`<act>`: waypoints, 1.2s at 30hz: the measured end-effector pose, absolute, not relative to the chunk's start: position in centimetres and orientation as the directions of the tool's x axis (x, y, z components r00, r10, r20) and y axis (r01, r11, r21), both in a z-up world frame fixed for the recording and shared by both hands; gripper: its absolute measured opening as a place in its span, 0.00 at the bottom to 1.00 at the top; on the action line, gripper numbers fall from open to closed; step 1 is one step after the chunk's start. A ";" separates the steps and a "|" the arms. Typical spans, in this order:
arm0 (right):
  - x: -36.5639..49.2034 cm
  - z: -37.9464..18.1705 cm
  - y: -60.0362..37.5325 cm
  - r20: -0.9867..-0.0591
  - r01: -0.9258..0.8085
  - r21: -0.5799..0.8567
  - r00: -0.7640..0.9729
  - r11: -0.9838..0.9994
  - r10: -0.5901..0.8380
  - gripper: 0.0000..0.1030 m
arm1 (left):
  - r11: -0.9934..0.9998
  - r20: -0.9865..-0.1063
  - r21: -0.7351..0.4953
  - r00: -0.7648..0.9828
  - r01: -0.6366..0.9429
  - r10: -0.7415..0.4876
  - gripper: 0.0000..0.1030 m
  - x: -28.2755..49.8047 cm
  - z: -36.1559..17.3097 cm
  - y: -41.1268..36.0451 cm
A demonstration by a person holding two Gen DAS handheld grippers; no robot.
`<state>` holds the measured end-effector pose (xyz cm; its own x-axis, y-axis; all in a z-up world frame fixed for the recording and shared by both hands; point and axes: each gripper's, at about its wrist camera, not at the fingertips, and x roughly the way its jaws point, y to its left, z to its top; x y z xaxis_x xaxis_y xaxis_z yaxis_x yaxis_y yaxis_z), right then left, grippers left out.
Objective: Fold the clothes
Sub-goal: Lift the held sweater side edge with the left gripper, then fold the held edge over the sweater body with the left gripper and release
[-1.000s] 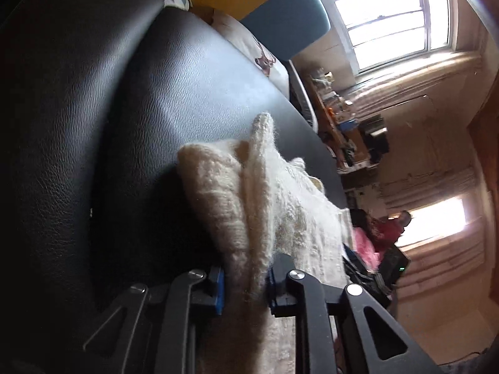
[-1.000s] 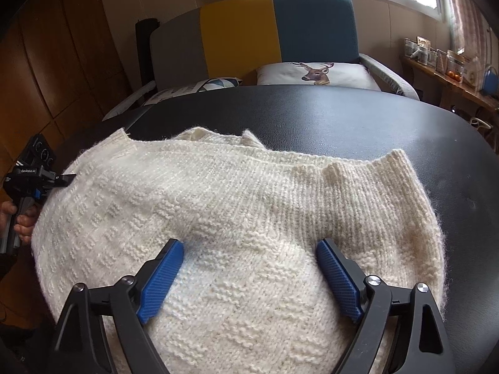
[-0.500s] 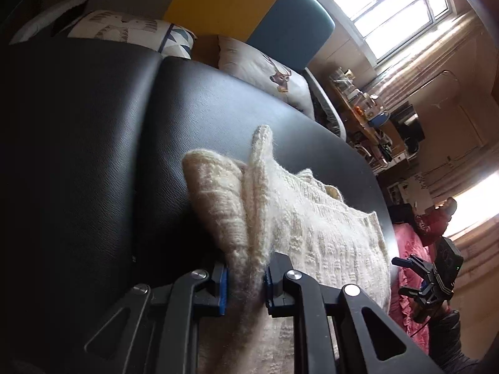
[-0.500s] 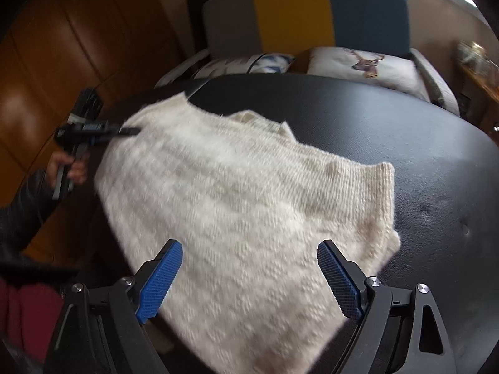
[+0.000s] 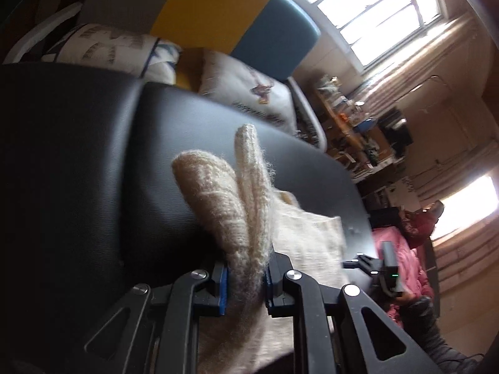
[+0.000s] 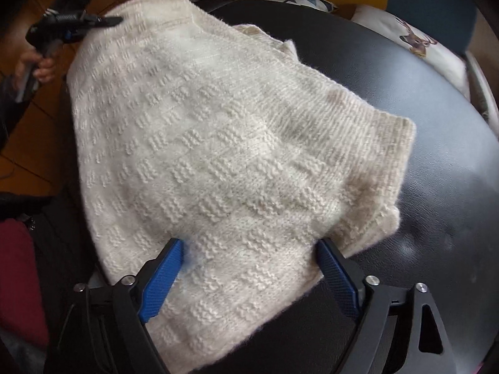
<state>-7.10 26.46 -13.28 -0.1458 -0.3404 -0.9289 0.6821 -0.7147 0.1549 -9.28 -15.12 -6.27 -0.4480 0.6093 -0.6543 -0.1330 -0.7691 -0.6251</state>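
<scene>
sweater (image 6: pixel 218 143): soft, floppy chunky knit, stretches | left gripper (image 5: pixel 244 277) pinching its bunched edge | right gripper (image 6: pixel 249 268) spread wide over it | we'd grab hems/corners, never mid-panel

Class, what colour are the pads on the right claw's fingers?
Blue pads, seen best in the right wrist view.

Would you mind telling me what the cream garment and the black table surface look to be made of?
The cream garment looks like a fuzzy wool or wool-like knit: visible stitch rows, ribbed hem, fine stray fibres along its edges. The black table surface looks like leather or faux leather: fine pebbled grain, soft sheen, padded seam. Which of the two cannot be told.
</scene>
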 end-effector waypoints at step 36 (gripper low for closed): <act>-0.3 -14.5 30.2 -0.781 0.588 0.162 -0.415 -0.792 -0.467 1.00 | -0.526 -0.557 -0.829 -0.341 0.188 0.757 0.14 -11.7 -10.8 14.3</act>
